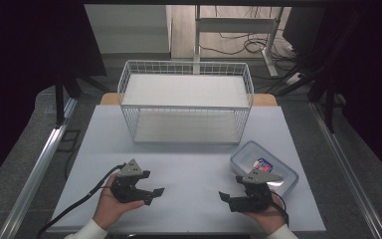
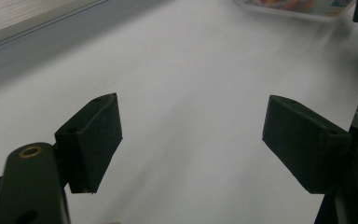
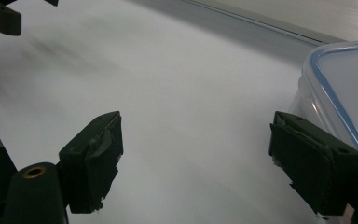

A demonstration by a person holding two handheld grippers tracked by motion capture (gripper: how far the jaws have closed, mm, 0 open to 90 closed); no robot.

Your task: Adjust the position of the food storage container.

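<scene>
A: Notes, table side. Left gripper (image 1: pixel 149 183) low over the white table (image 1: pixel 189 164), jaws spread wide, nothing between them. Right gripper (image 1: pixel 229 197) the same: jaws wide, bare tabletop in the gap.

B: And the thing nearest the work?

A: Clear lidded container (image 1: pixel 264 167), blue-trimmed rim, lying flat on the table. In the right gripper view its corner (image 3: pixel 340 88) sits just outside the right-hand jaw, beside the pad, not between the jaws. Whether the pad touches the wall I cannot tell.

B: From the left gripper?

A: Far ahead of its jaws and off to their right; only the container's edge (image 2: pixel 298 7) at the top of that view. Well apart.

B: Why are the grippers held like that?

A: My reading: both are parked low with their tips turned in toward each other, opened ready. The right hand is closest, so the box looks like its job.

B: Long axis?

A: In the high view it runs on a slant, from the end near the right gripper away toward the far right of the table. The lid faces up, something colourful inside. The short end faces the jaws.

B: Behind?

A: Wire basket (image 1: pixel 186 102), two-tiered, well beyond both sets of jaws.
</scene>
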